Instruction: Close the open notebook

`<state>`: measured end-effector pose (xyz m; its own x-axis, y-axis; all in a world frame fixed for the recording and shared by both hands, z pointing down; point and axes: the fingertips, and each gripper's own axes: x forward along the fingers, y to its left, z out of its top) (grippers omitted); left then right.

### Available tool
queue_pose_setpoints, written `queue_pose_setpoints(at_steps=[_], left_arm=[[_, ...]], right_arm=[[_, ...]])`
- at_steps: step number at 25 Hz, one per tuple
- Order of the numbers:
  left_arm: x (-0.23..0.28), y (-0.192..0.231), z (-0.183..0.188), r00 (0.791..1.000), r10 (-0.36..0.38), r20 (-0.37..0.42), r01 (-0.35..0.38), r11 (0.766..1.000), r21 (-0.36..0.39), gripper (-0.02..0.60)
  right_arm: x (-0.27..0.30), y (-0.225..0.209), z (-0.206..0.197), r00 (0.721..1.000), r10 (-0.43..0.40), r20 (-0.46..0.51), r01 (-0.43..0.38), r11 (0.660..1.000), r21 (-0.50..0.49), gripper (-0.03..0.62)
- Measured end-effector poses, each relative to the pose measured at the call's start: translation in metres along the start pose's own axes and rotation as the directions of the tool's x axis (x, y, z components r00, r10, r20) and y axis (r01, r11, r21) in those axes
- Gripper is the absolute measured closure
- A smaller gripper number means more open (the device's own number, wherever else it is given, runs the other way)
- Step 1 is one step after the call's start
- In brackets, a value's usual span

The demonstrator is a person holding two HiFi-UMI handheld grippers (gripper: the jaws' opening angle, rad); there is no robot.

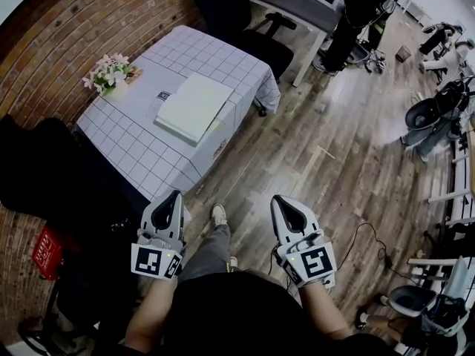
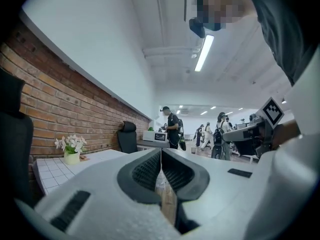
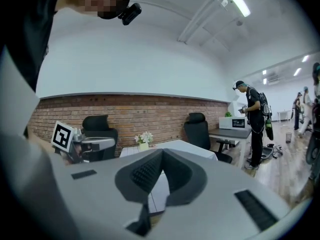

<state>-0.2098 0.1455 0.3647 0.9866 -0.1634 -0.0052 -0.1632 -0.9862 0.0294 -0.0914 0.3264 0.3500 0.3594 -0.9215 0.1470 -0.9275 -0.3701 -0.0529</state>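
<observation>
I hold my left claw and my right claw side by side, well short of the table and over the wooden floor. They are apart from each other, and both point roughly toward the table. Each claw is closed and empty. In the left gripper view the ribbed pads meet in a thin line, and in the right gripper view the pads meet the same way. Neither claw touches the table. The table wears a white cloth with a grid of squares. The notebook lies flat on it, white face up, near the table's middle and toward its right-hand edge. From here I cannot tell whether it is open. A small pot of white flowers stands at the table's left side, close to the brick wall. Just beyond the table sits a black chair. Farther beyond it is a grey desk, where a person stands.
</observation>
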Motion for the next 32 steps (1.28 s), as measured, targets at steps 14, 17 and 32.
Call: queue_pose_setpoints(at_steps=[14,17,32], left_arm=[[0.144,0.124,-0.011,0.999,0.039,0.002,-0.039,0.994,-0.104,0.555],[0.158,0.134,-0.011,0.999,0.048,-0.004,-0.048,0.992,-0.118,0.555],[0.194,0.166,-0.021,0.948,0.315,-0.047,-0.319,0.938,-0.138,0.555]], right_arm=[[0.203,-0.041,0.059,0.995,0.088,-0.056,-0.092,0.994,-0.062,0.58],[0.223,-0.049,0.063,0.993,0.101,-0.052,-0.104,0.993,-0.057,0.58],[0.337,-0.1,0.044,0.933,0.33,-0.145,-0.34,0.939,-0.056,0.58]])
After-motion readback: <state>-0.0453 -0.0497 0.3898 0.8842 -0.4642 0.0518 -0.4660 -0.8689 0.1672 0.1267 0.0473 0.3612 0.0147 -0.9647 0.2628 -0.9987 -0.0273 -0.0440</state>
